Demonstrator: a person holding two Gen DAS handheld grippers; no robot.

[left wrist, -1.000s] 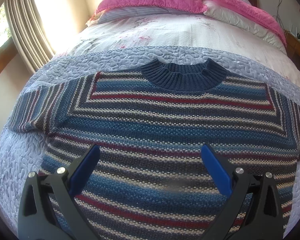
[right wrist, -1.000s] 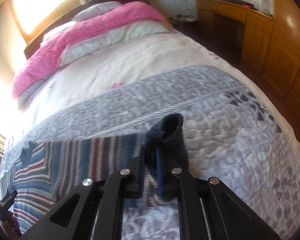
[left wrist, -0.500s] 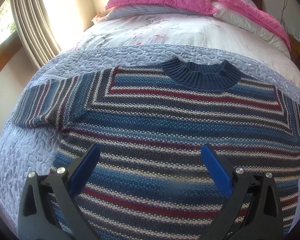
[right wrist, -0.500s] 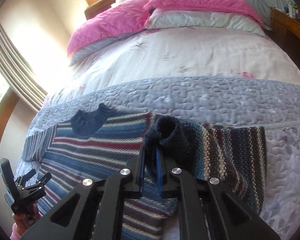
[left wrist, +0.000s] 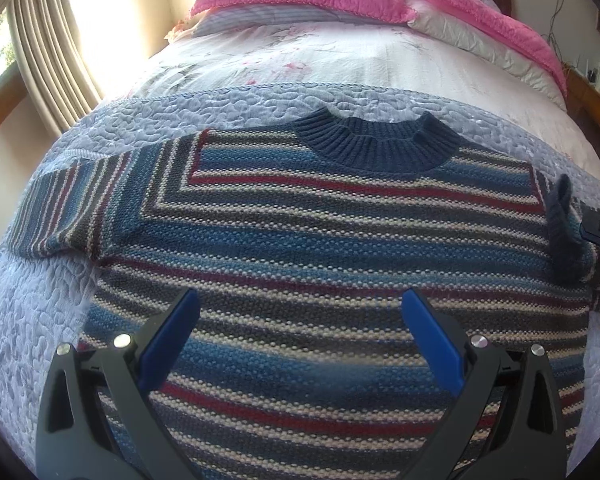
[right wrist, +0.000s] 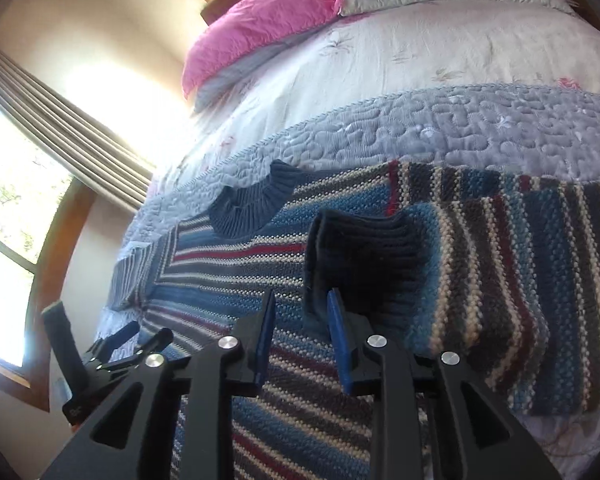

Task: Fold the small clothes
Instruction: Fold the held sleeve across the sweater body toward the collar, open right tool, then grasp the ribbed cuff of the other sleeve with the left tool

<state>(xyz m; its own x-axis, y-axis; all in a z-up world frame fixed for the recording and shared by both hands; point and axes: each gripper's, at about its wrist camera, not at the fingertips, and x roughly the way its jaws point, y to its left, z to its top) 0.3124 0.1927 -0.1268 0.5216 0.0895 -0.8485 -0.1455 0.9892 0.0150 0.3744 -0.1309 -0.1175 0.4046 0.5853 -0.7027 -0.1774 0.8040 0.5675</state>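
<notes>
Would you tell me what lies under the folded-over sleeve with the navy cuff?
The sleeve rests on the striped sweater body; beneath that is the grey quilt, hidden where the knit covers it.

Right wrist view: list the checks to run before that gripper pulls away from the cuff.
1. Folded sleeve lies across the sweater: ok.
2. Right gripper jaws parted: ok.
3. Cuff free of the fingers: cannot tell, it stands upright against one.
4. Left gripper open and empty above the hem: ok.
5. Other sleeve spread flat on the quilt, not yet folded: ok.
6. Collar lying flat: ok.
</notes>
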